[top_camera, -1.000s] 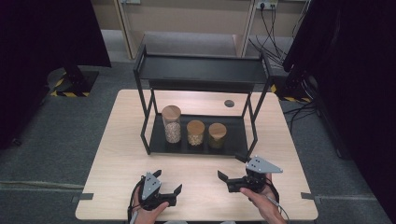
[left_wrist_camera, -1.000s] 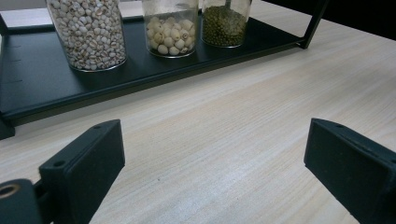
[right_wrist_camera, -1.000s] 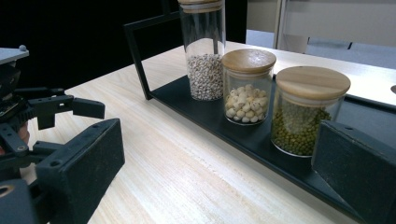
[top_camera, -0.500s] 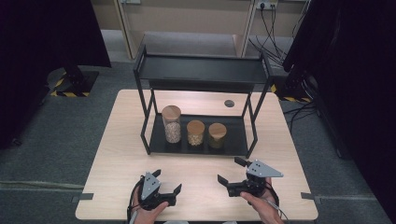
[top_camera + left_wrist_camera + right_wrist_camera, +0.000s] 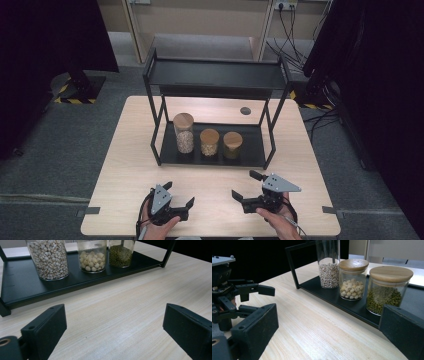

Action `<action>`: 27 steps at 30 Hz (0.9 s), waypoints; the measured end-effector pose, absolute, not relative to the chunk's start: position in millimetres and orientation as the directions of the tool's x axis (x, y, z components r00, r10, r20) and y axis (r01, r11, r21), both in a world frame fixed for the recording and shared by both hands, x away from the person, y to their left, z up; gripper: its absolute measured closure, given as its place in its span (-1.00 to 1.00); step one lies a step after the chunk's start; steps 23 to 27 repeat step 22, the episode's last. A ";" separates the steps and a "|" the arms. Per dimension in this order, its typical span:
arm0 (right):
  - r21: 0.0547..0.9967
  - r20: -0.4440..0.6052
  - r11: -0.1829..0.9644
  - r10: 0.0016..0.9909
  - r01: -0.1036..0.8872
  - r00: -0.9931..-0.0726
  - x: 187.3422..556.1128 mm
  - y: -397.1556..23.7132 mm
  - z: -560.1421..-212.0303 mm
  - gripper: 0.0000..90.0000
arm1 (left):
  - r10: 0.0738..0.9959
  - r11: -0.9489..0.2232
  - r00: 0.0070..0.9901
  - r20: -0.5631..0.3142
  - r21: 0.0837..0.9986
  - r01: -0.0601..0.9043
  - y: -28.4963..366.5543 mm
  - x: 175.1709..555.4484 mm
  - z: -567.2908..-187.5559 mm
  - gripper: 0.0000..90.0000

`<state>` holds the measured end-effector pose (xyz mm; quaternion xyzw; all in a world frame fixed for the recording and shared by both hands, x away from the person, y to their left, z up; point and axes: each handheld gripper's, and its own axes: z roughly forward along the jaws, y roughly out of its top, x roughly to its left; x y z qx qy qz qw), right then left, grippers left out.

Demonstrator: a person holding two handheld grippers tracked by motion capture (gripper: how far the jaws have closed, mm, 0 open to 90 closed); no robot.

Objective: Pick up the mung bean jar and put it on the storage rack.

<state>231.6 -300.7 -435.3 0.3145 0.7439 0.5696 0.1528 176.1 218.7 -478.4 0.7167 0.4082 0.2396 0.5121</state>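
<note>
A black two-tier rack (image 5: 215, 80) stands at the middle of the light wooden table (image 5: 125, 150), toward its far edge. On the rack's lower shelf (image 5: 250, 147) three wooden-lidded glass jars stand in a row: a tall jar of pale grain (image 5: 183, 132) at the left, a short jar of whitish seeds (image 5: 209, 142) in the middle, and a short jar of green beans (image 5: 232, 145) at the right. Near the table's near edge, the left hand-held gripper (image 5: 179, 196) and the right hand-held gripper (image 5: 244, 186) rest apart from the rack, each with jaws spread wide and holding nothing.
</note>
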 end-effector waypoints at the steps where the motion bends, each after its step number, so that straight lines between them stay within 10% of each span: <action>1: 0.943 0.131 0.154 0.642 0.295 -0.756 231.6 -300.5 -435.4 -0.94 | 0.831 -0.143 0.552 -0.074 0.930 0.340 218.6 176.0 -478.4 -0.90; 27: 0.940 0.132 0.161 0.642 0.301 -0.756 232.7 -299.6 -437.8 -0.94 | 0.832 -0.141 0.550 -0.074 0.930 0.339 219.2 176.1 -478.2 -0.90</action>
